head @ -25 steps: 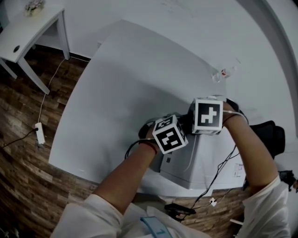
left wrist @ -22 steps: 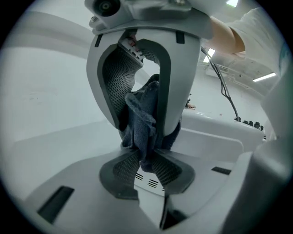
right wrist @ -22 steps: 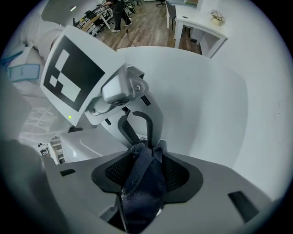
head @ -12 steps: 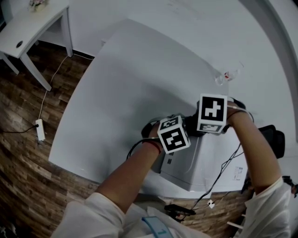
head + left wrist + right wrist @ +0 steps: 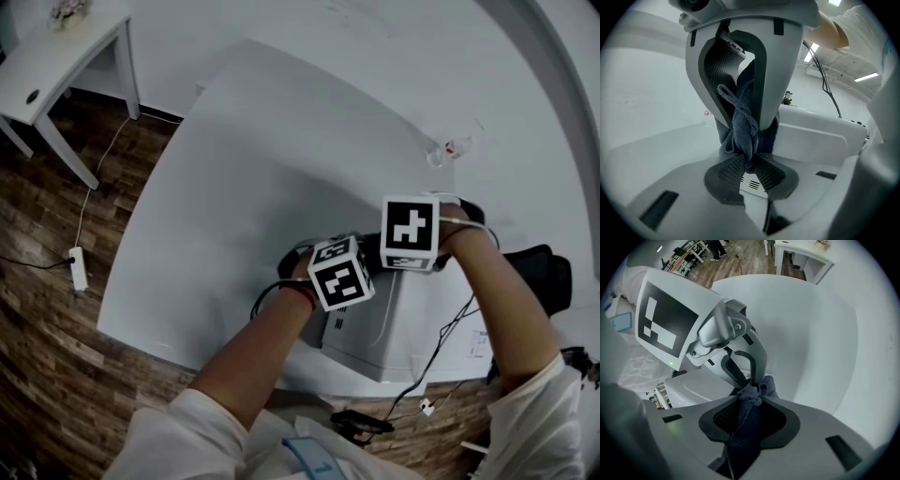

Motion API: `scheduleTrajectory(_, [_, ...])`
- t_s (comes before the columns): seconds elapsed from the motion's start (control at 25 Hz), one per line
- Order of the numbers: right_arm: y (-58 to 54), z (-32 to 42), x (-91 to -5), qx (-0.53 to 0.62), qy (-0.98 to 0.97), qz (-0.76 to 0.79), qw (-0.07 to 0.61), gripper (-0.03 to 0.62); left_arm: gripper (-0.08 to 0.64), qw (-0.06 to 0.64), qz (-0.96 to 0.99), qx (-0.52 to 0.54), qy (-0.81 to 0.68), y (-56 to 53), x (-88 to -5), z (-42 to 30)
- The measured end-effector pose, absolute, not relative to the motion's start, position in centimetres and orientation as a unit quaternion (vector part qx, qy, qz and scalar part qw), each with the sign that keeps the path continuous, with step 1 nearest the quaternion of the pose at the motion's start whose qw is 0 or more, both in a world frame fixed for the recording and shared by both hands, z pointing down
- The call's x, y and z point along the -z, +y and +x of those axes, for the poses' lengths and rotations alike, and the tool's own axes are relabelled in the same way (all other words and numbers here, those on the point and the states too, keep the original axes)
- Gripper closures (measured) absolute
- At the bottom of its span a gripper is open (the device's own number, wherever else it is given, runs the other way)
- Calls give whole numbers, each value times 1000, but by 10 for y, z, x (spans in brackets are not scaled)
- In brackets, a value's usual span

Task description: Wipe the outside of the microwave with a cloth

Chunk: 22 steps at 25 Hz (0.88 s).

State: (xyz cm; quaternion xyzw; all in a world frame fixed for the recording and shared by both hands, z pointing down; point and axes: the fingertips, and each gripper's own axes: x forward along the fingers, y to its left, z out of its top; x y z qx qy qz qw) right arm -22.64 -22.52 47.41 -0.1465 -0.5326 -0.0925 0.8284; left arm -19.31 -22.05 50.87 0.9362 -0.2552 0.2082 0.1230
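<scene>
A white microwave (image 5: 412, 333) stands at the near right of the white table (image 5: 234, 187). Both marker cubes, left (image 5: 340, 272) and right (image 5: 410, 232), hover over its far left corner and hide the cloth in the head view. In the left gripper view my left gripper (image 5: 746, 163) pinches a dark blue-grey cloth (image 5: 743, 133); its jaws have just been closing on it. My right gripper (image 5: 749, 404) has also just been closing, and the same cloth (image 5: 743, 432) runs bunched between its pads. The two grippers meet tip to tip on the cloth.
A small white side table (image 5: 56, 66) stands far left on the wooden floor, with a power strip (image 5: 80, 267) below it. A clear bottle (image 5: 448, 150) lies at the table's far right. A black chair (image 5: 553, 272) and hanging cables (image 5: 450, 342) are beside the microwave.
The right gripper's cube rose a little half a second ago and has come back down and left. The left gripper's cube has stayed in place.
</scene>
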Motion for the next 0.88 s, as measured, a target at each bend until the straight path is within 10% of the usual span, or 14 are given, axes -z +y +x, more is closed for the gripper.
scheduleTrajectory(0.88, [-166,-222,-486,115,-551,-129,816,477,508,108,945,-226,-213,-160,-528,-182])
